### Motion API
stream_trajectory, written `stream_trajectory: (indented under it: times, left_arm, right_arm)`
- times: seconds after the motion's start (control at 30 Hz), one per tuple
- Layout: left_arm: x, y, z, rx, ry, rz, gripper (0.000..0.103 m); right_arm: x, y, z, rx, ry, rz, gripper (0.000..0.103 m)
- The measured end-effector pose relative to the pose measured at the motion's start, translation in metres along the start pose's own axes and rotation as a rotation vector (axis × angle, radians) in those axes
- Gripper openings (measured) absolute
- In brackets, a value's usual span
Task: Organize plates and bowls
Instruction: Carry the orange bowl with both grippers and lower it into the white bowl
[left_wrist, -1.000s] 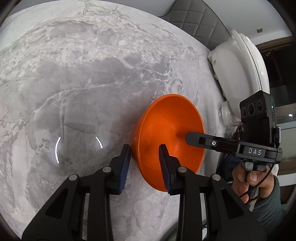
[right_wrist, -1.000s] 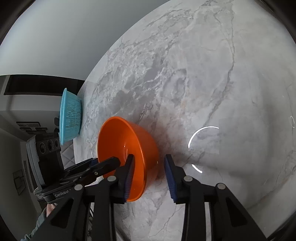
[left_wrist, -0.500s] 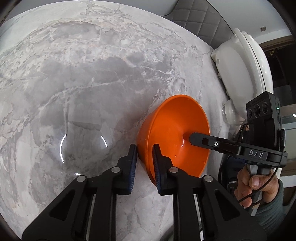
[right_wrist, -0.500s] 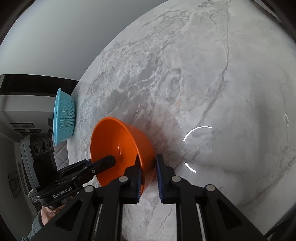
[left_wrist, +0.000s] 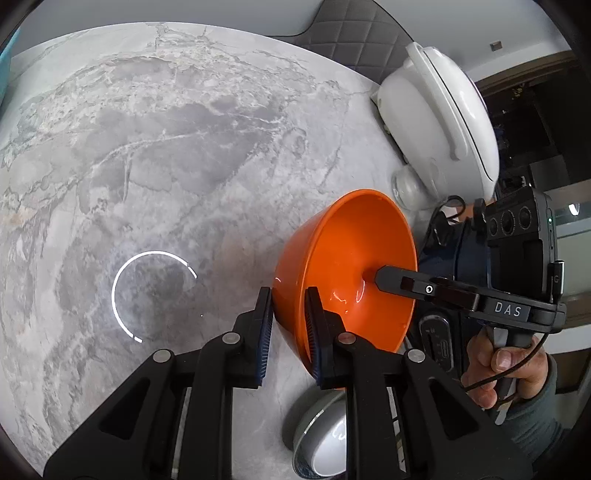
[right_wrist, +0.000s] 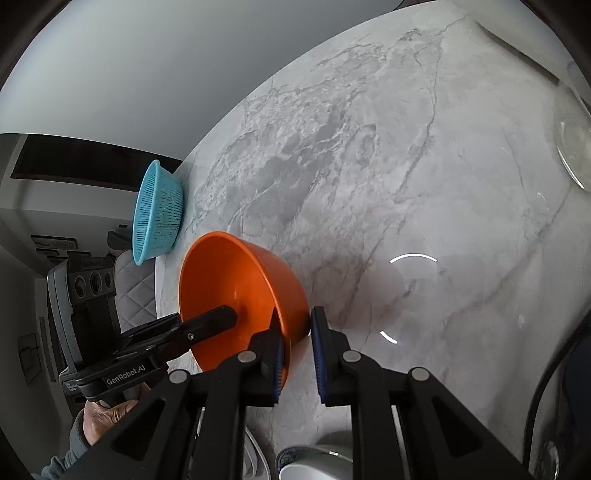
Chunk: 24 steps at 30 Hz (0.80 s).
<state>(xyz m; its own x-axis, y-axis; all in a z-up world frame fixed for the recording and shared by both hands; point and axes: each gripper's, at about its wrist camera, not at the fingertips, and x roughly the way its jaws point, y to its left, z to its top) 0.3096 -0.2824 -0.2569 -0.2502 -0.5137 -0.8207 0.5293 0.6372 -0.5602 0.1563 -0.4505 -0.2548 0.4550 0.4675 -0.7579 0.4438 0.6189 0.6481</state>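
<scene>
Starting at the left of the left wrist view, the grey marble table (left_wrist: 177, 155) is filling most of the picture, with a thin bright ring of reflected light lying on it. Right of that ring, the left gripper (left_wrist: 290, 317) is pinching the near rim of the orange bowl (left_wrist: 354, 258), one blue pad on the outer wall and one on the inner wall; its jaws have just been closing on that rim. The bowl is sitting tilted with its mouth facing right, and it appears to be clear of the table. Further right, the right gripper (left_wrist: 373, 275) is reaching into the bowl from the opposite side, held by a hand (left_wrist: 506, 369) in a grey sleeve. Behind it a white lidded cooker (left_wrist: 436, 122) is standing at the table's edge, and a grey bowl (left_wrist: 325, 439) is lying below the orange one. In the right wrist view, a blue colander (right_wrist: 157, 212) is resting at the far left edge of the table; beside it the orange bowl (right_wrist: 236, 280) is hanging between the two tools, the right gripper (right_wrist: 297, 343) clamping its rim, its jaws also having just been closing. A clear glass dish (right_wrist: 574, 155) is showing at the far right.
</scene>
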Motion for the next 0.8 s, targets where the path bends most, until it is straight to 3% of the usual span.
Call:
stream_trajectory:
  times: [0.53,0.8]
  left_arm:
    - [-0.008,-0.056,-0.140,0.117,0.095,-0.034,0.016]
    - [0.009,-0.062,-0.181,0.142,0.136,-0.011,0.016]
  right_arm:
    - [-0.057,-0.003,-0.149,0.064,-0.021,-0.064,0.016]
    - [-0.055,-0.018,-0.192,0.120,-0.016,-0.084,0.016]
